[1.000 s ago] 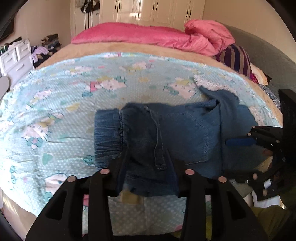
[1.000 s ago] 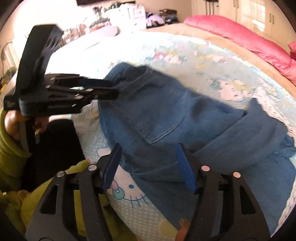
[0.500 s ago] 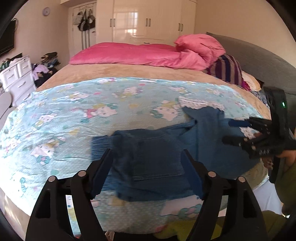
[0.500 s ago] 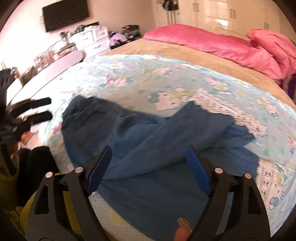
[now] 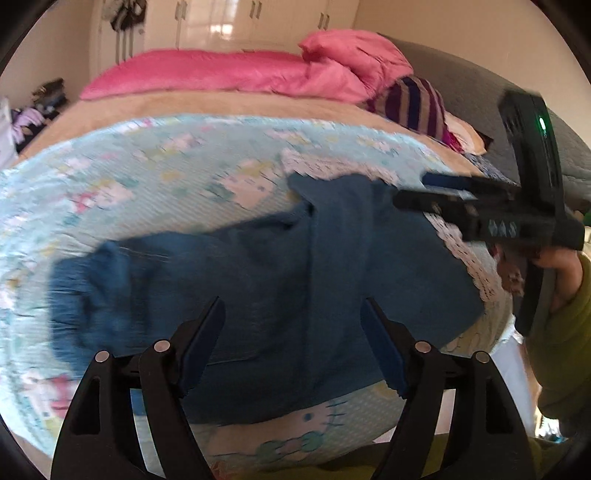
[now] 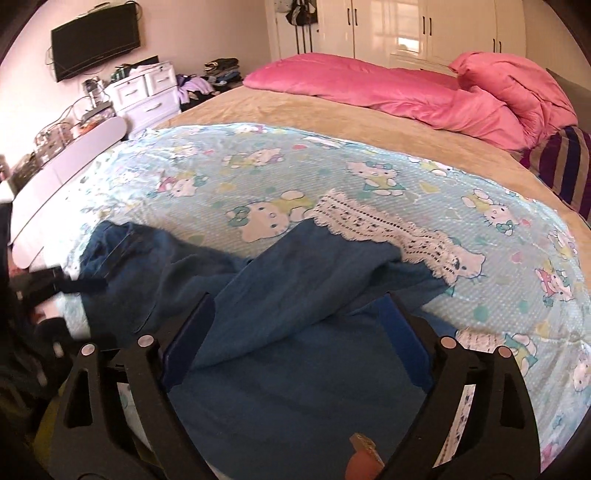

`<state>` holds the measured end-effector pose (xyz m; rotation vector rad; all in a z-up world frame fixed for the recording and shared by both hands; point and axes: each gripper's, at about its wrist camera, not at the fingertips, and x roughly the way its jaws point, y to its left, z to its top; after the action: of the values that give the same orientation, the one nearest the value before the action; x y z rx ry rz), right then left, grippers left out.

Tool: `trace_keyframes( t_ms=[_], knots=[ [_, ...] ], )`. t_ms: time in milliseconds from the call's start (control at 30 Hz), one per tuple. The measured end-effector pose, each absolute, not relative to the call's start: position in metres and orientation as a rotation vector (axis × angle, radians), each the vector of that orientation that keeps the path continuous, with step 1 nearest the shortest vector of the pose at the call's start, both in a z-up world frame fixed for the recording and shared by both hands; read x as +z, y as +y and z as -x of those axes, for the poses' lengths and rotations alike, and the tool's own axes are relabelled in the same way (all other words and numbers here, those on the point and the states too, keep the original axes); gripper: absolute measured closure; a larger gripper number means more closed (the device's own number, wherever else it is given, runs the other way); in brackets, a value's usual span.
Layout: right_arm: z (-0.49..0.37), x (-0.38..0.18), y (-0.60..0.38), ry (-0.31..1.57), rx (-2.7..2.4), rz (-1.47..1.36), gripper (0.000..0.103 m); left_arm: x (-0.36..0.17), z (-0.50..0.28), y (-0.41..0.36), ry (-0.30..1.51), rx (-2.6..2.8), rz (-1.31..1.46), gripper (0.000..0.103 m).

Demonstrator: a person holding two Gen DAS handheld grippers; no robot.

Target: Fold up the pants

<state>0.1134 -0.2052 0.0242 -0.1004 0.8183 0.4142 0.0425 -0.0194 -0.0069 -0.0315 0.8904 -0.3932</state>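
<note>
A wide bed [image 6: 280, 110] with a tan cover fills the room, and a pale blue cartoon-cat sheet [image 6: 369, 162] is spread over its near half. A pink duvet [image 6: 388, 88] is bunched along the far edge, with a striped cushion [image 6: 565, 166] at the far right. White wardrobes [image 6: 424, 29] line the far wall; a dark television [image 6: 94, 40] hangs on the left wall above a white drawer unit [image 6: 144, 92] heaped with clutter.

The blue pants [image 6: 295, 295] lie rumpled on the sheet's near edge, lace-trimmed legs [image 6: 373, 221] reaching to the right and the waist to the left.

The left gripper [image 5: 293, 343] hangs released above the pants, its jaws spread and nothing between them. The right gripper [image 6: 295, 339] is likewise released, spread over the fabric.

The left view is blurred. What fills the drawers is hidden.
</note>
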Motion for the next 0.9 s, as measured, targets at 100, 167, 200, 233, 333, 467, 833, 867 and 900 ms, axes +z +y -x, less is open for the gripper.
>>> trace_keyframes(
  t_ms=[100,167,200,233,333,467,833,867,900],
  knots=[
    [-0.131,0.024,-0.203,0.825,0.391,0.124,0.018,-0.019,-0.053,-0.032,0.938,-0.443,0.043,0.039],
    [-0.141,0.024,-0.201,0.830,0.385,0.132,0.018,-0.025,-0.061,-0.037,0.967,-0.458,0.056,0.045],
    [-0.147,0.023,-0.199,0.833,0.382,0.138,0.018,-0.028,-0.065,-0.039,0.980,-0.462,0.066,0.047],
    [-0.154,0.022,-0.196,0.839,0.378,0.146,0.018,-0.031,-0.069,-0.040,0.991,-0.462,0.085,0.047],
    [-0.171,0.018,-0.188,0.856,0.374,0.162,0.018,-0.044,-0.083,-0.036,1.028,-0.451,0.174,0.047],
    [-0.201,0.007,-0.169,0.907,0.385,0.169,0.017,-0.053,-0.089,-0.044,1.022,-0.473,0.215,0.061],
    [-0.286,-0.048,-0.127,1.060,0.281,0.199,0.017,-0.059,-0.071,-0.072,0.950,-0.622,0.117,0.090],
    [-0.293,-0.053,-0.127,1.061,0.244,0.212,0.017,-0.058,-0.070,-0.074,0.947,-0.622,0.104,0.090],
    [-0.298,-0.057,-0.127,1.059,0.218,0.226,0.017,-0.059,-0.070,-0.075,0.948,-0.620,0.097,0.090]
  ],
)
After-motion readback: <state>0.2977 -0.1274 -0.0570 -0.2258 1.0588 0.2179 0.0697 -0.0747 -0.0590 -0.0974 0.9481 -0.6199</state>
